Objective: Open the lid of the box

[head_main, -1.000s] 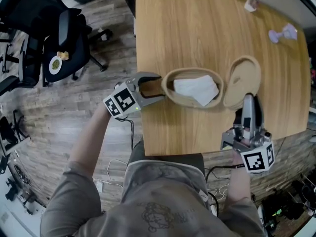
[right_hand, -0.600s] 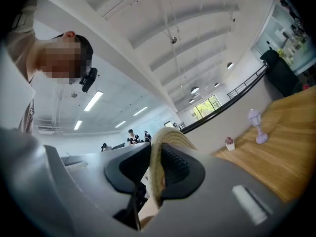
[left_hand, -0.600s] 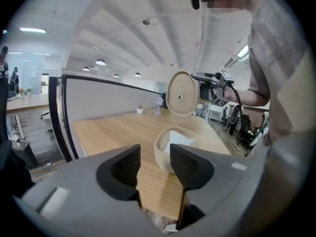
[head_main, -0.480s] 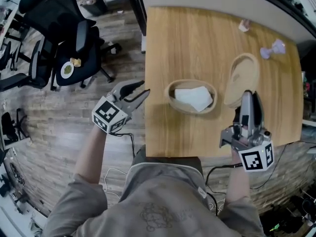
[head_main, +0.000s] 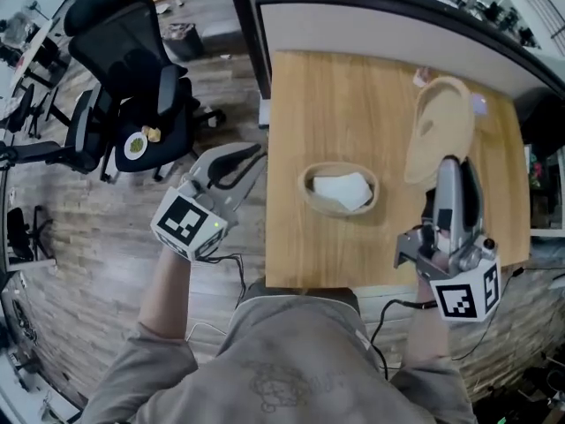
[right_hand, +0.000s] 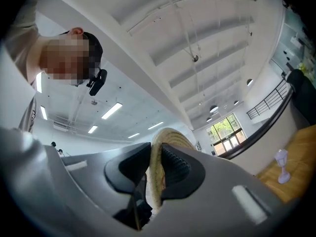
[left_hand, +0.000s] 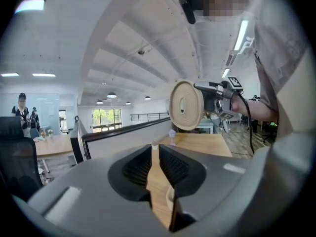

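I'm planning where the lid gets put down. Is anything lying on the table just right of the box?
Nothing visible: the table is bare there, and the right gripper holds the lid up.

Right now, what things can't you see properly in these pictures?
The white thing in the box: head view, too small to tell paper from cloth.
The lid: right gripper view, only its rim shows; the fingers of the right gripper pinching it cover the rest.
The small lilac thing on the table: head view, mostly behind the lid.
The food on the plate on the chair: head view, too small.
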`<state>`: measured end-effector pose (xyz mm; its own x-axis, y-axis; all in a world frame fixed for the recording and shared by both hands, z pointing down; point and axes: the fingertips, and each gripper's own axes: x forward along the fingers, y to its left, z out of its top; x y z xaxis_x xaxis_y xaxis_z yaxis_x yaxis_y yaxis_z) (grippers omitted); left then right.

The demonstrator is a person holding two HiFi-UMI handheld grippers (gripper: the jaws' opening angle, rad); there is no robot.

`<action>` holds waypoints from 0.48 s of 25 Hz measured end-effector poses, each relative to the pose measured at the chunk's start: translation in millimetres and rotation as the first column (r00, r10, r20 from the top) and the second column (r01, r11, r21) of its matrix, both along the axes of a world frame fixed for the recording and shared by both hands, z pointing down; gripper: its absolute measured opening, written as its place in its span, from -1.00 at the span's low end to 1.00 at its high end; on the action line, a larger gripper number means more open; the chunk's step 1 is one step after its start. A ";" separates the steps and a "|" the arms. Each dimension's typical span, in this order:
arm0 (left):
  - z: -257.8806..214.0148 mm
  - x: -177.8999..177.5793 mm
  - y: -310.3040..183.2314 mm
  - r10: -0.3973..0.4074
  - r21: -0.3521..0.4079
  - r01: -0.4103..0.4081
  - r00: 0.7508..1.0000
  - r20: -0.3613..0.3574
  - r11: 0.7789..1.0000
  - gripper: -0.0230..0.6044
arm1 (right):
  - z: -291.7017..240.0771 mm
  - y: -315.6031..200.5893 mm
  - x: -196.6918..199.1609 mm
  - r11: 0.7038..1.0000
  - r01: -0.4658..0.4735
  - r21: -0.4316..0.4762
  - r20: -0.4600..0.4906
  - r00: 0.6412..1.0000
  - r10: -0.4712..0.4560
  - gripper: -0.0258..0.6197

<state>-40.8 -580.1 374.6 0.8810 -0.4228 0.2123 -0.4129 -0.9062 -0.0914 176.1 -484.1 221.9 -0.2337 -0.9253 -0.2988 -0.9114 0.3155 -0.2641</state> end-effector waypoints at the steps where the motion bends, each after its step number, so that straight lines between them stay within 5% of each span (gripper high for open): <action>1: -15.0 -1.5 4.1 -0.011 0.013 0.011 1.000 -0.013 1.000 -0.78 | -10.6 5.4 -4.0 1.000 0.006 0.014 -0.006 1.000 -0.006 -0.68; 12: -106.6 -36.1 21.1 -0.184 0.149 0.199 0.977 -0.105 0.969 -0.88 | -46.8 40.0 -38.8 0.996 0.068 0.058 -0.039 0.997 -0.065 -0.68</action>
